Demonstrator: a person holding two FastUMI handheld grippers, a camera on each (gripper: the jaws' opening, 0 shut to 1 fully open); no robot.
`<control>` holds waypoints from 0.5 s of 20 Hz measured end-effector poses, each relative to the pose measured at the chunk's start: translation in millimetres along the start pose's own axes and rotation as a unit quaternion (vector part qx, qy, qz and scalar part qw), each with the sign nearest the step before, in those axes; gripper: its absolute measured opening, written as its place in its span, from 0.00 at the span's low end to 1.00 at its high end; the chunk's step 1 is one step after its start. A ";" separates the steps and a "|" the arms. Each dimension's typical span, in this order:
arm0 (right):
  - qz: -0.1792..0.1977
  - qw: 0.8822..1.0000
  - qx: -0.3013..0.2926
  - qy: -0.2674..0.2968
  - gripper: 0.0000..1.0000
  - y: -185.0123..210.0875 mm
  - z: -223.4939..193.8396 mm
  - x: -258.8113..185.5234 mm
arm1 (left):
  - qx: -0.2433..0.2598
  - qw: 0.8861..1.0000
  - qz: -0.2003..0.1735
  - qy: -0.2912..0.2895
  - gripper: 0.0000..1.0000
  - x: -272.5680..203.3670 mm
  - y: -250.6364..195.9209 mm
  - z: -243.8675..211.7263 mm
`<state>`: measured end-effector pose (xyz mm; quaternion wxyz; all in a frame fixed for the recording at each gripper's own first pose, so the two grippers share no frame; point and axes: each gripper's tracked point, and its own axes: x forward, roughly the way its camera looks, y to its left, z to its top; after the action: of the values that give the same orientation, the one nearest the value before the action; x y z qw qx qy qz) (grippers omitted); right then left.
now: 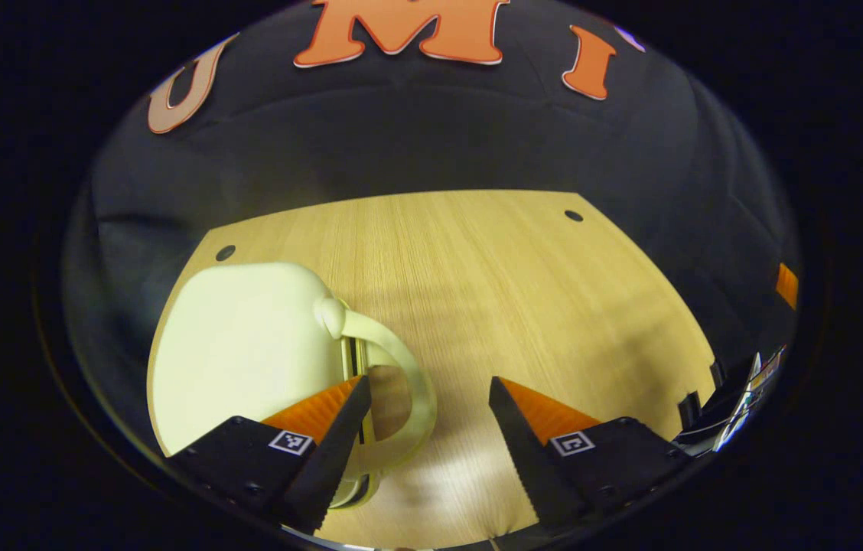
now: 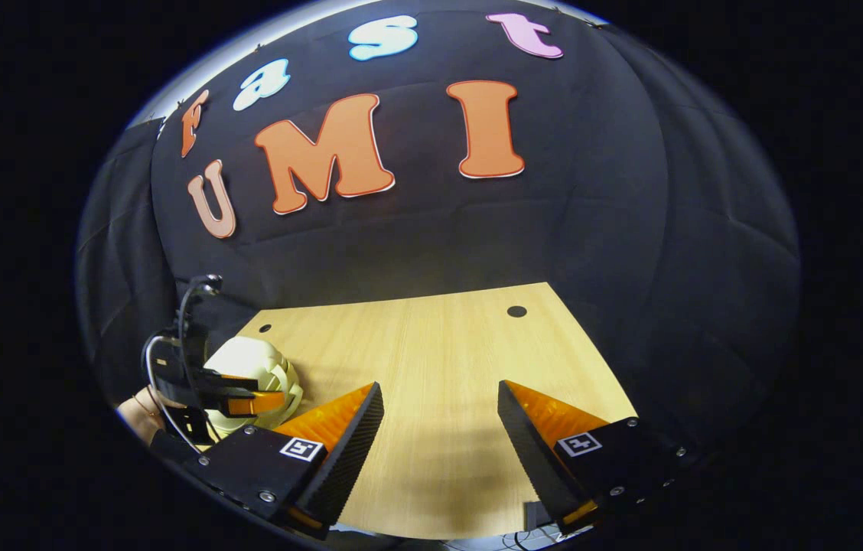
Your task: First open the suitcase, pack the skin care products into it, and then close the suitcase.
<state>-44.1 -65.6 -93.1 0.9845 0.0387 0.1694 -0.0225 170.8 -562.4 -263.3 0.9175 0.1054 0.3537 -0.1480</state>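
A pale cream suitcase [image 1: 240, 344] lies closed on the left side of a light wooden tabletop [image 1: 516, 291] in the left gripper view, its looped handle [image 1: 401, 367] turned toward the middle of the board. The left gripper [image 1: 428, 390] stands with its jaws spread wide; its left fingertip [image 1: 351, 398] sits in front of the handle loop, over the seam at the suitcase's edge, while the right one is over bare wood. Whether the left fingertip touches the handle cannot be told from this angle. At the near right edge of the tabletop, a few dark upright items [image 1: 730, 405] show, too blurred to name.

The right gripper view looks from farther back and to the right. There the right gripper [image 2: 439, 394] hangs over bare tabletop [image 2: 439, 344], jaws also wide apart and holding nothing. At the far left of that view the left gripper [image 2: 248, 402] appears from the side, just in front of the suitcase [image 2: 252, 363], with a person's hand [image 2: 137, 413] behind it and cables [image 2: 164, 360] looping above.
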 end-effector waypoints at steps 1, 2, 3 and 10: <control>0.004 1.000 0.000 -0.002 0.96 7.0 2.2 0.6 | -0.003 1.000 0.007 -0.022 0.96 -32.7 31.6 -0.8; 0.007 1.000 -0.002 -0.006 0.96 14.6 4.6 1.9 | -0.005 0.999 0.014 -0.046 0.96 -34.2 28.6 15.0; 0.006 1.000 -0.006 -0.013 0.96 20.5 7.7 1.7 | -0.008 0.997 0.019 -0.073 0.97 -43.2 27.4 34.5; 0.008 0.996 -0.028 -0.082 0.96 50.1 37.1 -14.5 | -0.021 0.966 0.084 -0.246 0.96 -67.0 14.3 116.3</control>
<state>-42.5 -18.4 -49.9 0.9960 0.0106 0.0883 -0.0130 200.4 -570.5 -131.8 0.9874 0.0759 0.1103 -0.0847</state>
